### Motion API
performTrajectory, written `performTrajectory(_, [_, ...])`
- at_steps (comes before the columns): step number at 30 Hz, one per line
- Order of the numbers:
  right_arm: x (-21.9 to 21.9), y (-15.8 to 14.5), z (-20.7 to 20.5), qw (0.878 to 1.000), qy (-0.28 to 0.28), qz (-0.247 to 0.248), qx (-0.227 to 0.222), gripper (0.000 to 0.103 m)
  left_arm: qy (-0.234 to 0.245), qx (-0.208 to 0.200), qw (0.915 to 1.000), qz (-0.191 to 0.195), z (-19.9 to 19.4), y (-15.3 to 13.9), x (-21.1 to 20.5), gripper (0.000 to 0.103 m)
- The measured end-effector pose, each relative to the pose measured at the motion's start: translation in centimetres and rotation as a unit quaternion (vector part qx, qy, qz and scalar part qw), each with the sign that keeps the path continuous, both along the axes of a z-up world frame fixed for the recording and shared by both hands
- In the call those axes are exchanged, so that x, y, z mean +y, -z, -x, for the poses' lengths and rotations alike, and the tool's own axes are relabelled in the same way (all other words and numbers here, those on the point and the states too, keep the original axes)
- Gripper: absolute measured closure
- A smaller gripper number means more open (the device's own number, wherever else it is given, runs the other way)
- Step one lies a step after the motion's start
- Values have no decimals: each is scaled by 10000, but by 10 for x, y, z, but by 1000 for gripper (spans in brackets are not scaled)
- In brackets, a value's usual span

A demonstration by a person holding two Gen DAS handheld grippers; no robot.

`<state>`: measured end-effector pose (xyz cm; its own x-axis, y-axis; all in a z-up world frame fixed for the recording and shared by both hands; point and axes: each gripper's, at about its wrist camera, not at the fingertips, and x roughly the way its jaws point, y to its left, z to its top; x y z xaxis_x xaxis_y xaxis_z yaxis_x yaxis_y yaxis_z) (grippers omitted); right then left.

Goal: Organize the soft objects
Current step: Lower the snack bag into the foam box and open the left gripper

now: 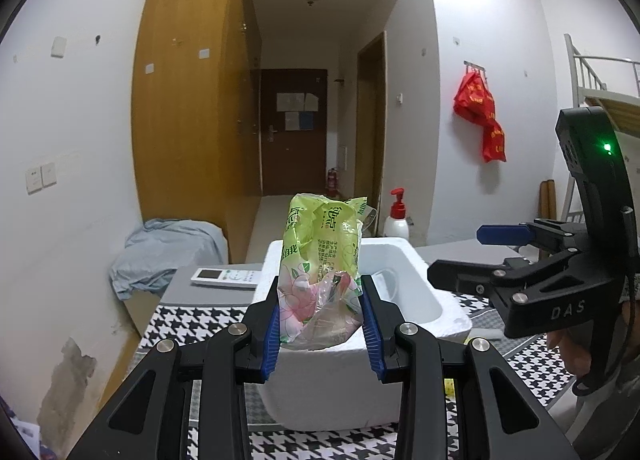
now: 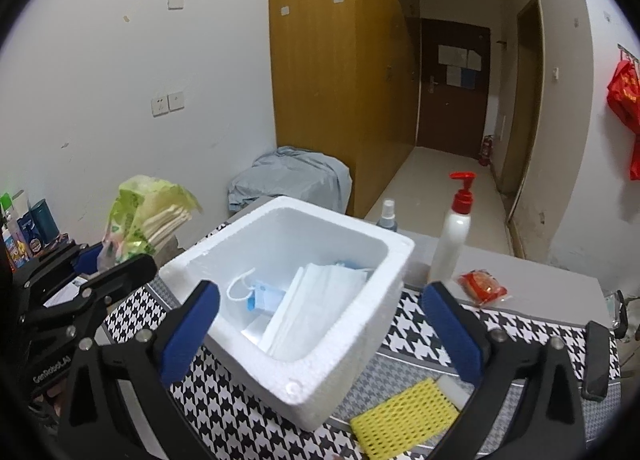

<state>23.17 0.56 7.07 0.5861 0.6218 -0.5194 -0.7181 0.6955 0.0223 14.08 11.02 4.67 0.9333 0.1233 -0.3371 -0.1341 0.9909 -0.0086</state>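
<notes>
Left gripper (image 1: 322, 324): clamped on a green tissue pack (image 1: 322, 260), blue pads pressed into its lower sides. Pack is held upright above the near rim of the white foam box (image 1: 424, 272), not yet inside. Long axis runs roughly vertical; crumpled clear end points down between the pads, printed green end points up and slightly away. In the right wrist view the same pack (image 2: 148, 212) is seen to the left of the box, tilted, with folded tissue edges exposed toward the box.

Right gripper (image 2: 320, 328): jaws spread wide, nothing between the pads; only the box (image 2: 288, 376) is framed behind them. Released.

Progress, judged from layout:
- Done: face masks (image 2: 316, 308) already lie in the box, stacked flat, one ear loop draped at the left.
- In hand: tissue pack, seemingly next to go in.
- Left: yellow sponge (image 2: 400, 416) on the checked cloth (image 2: 224, 412) just beside the box's near corner; red packet (image 2: 482, 286) farther right on the grey table (image 2: 552, 284). Whether the packet counts as soft cannot be told.

Farther back, likely not task items: pump bottle (image 2: 454, 236) and small spray bottle (image 2: 387, 216) behind the box, remote (image 1: 226, 277) to its left, blue-grey cloth heap (image 2: 292, 176) by the wardrobe.
</notes>
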Motion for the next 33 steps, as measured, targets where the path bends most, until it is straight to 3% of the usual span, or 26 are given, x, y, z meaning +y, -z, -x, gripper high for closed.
performTrajectory(20, [-41,11,0,9995,308,8,-16,0,200,201,9996,-8,-35,-1,-9,66])
performTrajectory(33, [-60,23,-5,9985,531,-9,110,0,441,597,9970,225,-67,4,-10,66])
